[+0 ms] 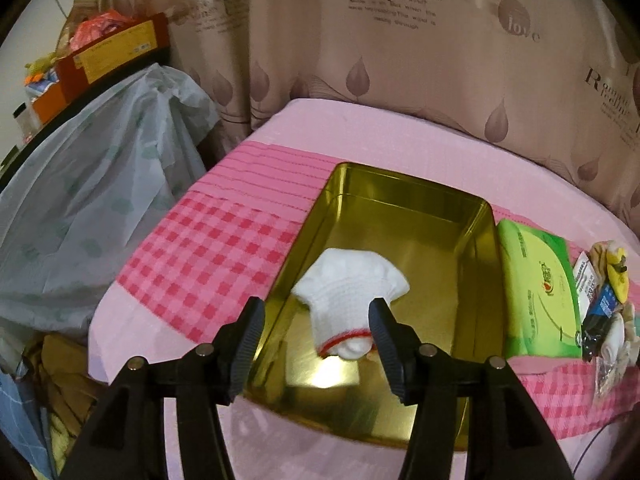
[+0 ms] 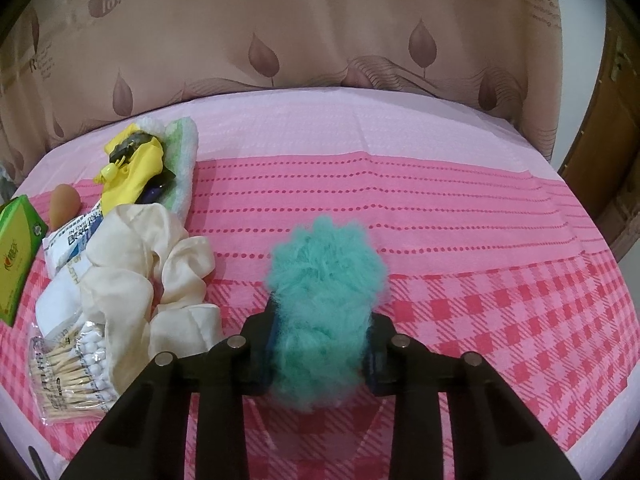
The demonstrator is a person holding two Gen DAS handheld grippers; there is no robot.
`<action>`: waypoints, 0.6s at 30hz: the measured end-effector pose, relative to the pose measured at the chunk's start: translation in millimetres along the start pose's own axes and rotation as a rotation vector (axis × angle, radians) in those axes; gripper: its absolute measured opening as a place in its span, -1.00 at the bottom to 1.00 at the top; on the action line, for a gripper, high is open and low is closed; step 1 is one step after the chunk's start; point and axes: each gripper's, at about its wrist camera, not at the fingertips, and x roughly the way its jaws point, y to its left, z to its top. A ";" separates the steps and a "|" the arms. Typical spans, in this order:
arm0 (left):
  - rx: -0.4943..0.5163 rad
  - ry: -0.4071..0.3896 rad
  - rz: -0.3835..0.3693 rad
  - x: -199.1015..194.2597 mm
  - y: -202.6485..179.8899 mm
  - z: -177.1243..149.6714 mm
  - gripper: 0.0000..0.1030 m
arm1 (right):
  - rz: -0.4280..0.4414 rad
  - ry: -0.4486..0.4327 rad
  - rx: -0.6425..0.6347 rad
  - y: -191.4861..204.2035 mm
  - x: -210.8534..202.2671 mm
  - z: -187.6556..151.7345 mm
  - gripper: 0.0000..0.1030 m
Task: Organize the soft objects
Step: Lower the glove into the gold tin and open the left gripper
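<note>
Teal fluffy pom-pom (image 2: pixel 326 304) clamped in right gripper (image 2: pixel 320 344) above checked cloth (image 2: pixel 500 320), white glove (image 1: pixel 350 300) already in gold tin (image 1: pixel 460 264) under wide-open left gripper (image 1: pixel 318 344); fluff grip looks shallow, could slip out mid-carry.

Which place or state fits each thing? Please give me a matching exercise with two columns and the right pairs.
Things:
1. white knitted glove
2. fluffy teal pom-pom
3. green tissue pack
4. bag of cotton swabs

Places:
A. between the right gripper's fingers
B. beside the tin, outside
C. inside the gold metal tin
D. next to the cream cloth

Pairs: 1-C, 2-A, 3-B, 4-D
</note>
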 end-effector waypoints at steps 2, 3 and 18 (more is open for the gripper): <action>0.008 -0.007 0.018 -6.6 3.3 -6.4 0.07 | -0.005 -0.010 0.002 -0.1 -2.0 0.6 -0.46; 0.010 -0.011 0.024 -8.6 4.9 -9.2 0.08 | -0.005 -0.013 0.002 0.0 -3.7 0.4 -0.46; -0.075 -0.006 0.036 -10.9 27.7 -19.4 0.08 | -0.010 -0.115 0.019 4.8 -46.6 3.6 -0.49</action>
